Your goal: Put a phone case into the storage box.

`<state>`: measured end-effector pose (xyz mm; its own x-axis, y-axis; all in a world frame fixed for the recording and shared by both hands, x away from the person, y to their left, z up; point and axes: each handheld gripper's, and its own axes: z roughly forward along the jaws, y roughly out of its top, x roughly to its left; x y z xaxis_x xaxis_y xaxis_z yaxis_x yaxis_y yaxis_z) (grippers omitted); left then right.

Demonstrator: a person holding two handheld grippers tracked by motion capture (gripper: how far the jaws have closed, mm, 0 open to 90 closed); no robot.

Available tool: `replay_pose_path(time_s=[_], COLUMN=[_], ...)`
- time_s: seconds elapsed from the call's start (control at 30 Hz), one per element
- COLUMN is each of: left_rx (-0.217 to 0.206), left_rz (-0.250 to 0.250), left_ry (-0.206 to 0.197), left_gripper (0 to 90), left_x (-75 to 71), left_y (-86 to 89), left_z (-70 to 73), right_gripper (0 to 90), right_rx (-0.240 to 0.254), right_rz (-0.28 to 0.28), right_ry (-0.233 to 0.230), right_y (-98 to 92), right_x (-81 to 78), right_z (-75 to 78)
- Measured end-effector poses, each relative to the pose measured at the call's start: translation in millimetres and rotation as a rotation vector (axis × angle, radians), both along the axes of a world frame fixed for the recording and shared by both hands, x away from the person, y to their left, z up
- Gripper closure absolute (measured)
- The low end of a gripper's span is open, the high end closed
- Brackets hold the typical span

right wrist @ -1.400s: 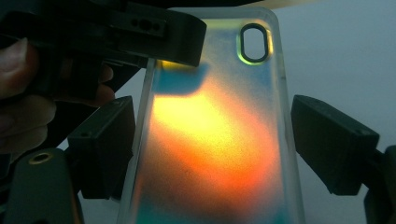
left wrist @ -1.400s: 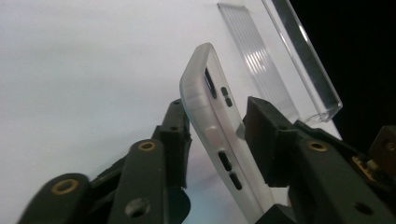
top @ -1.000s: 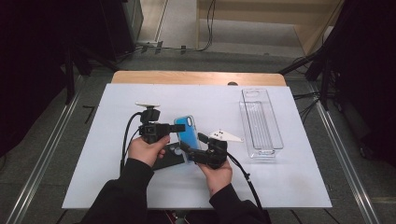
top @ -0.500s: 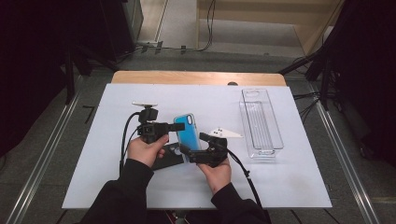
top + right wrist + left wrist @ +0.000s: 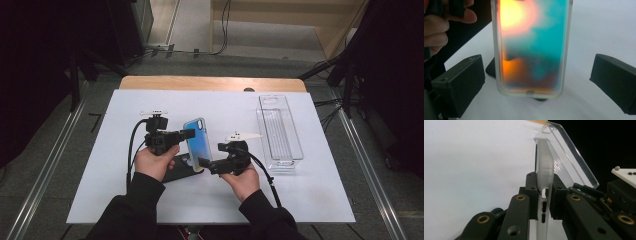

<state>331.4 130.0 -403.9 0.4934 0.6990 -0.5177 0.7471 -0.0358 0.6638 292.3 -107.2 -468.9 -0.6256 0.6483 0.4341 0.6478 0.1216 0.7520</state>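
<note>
A phone case [image 5: 198, 142] with a blue-teal and orange back and a frosted rim stands upright over the table. My left gripper [image 5: 190, 134] is shut on its side edge; in the left gripper view the jaws pinch the frosted rim [image 5: 544, 182] near the button cut-outs. My right gripper [image 5: 204, 163] is open just in front of the case's lower end. In the right gripper view the case [image 5: 531, 47] hangs between the wide-apart fingers [image 5: 459, 82], touching neither. A flat black phone-like slab [image 5: 176, 173] lies on the table under the case.
A clear, long plastic tray [image 5: 279, 132] lies on the right of the white table top [image 5: 300, 200], and reappears behind the case as the tray [image 5: 571, 162]. The person's left hand [image 5: 439, 27] is close behind the case.
</note>
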Motion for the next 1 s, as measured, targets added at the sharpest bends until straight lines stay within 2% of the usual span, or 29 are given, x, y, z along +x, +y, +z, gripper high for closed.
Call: replay_pose_path(time_s=[0.07,0.23,0.3,0.4,0.47,0.53,0.67,0.77,1.0], left_rx=[0.006,0.019,0.042,0.043,0.048,0.051,0.044,0.029,0.039], left_rz=[0.008,0.006,0.011,0.007,0.000,0.000,-0.014,-0.035,-0.036], left_ry=[-0.023,-0.062,-0.077,-0.116,-0.161,-0.187,-0.209,-0.255,-0.304], left_gripper=[80.8,80.7,80.7,80.7,80.7,80.7,80.7,80.7,80.7], left_x=[-2.1,-4.1,-5.3,-7.4,-9.4,-11.0,-12.8,-16.9,-23.1], left_y=[0.1,-1.2,-2.8,-4.4,-5.2,-5.2,-4.2,-4.1,-10.6], left_z=[-0.2,-3.0,-4.5,-6.2,-7.0,-8.0,-10.4,-11.4,-12.3], right_gripper=[0.0,0.0,0.0,0.0,0.0,0.0,0.0,0.0,0.0], right_rx=[-0.036,-0.056,-0.081,-0.075,-0.055,-0.057,-0.077,-0.092,-0.122], right_rz=[0.020,0.056,0.066,0.078,0.079,0.082,0.077,0.074,0.042], right_ry=[-0.001,0.002,-0.012,-0.023,-0.023,-0.035,-0.037,-0.043,-0.062], right_y=[-2.8,-11.5,-13.2,-15.4,-15.9,-15.8,-15.4,-16.3,-19.3], right_x=[-0.7,-4.7,-6.9,-9.2,-9.8,-10.5,-11.3,-10.9,-10.8], right_z=[1.1,3.0,4.0,5.9,7.2,8.6,8.6,8.2,9.5])
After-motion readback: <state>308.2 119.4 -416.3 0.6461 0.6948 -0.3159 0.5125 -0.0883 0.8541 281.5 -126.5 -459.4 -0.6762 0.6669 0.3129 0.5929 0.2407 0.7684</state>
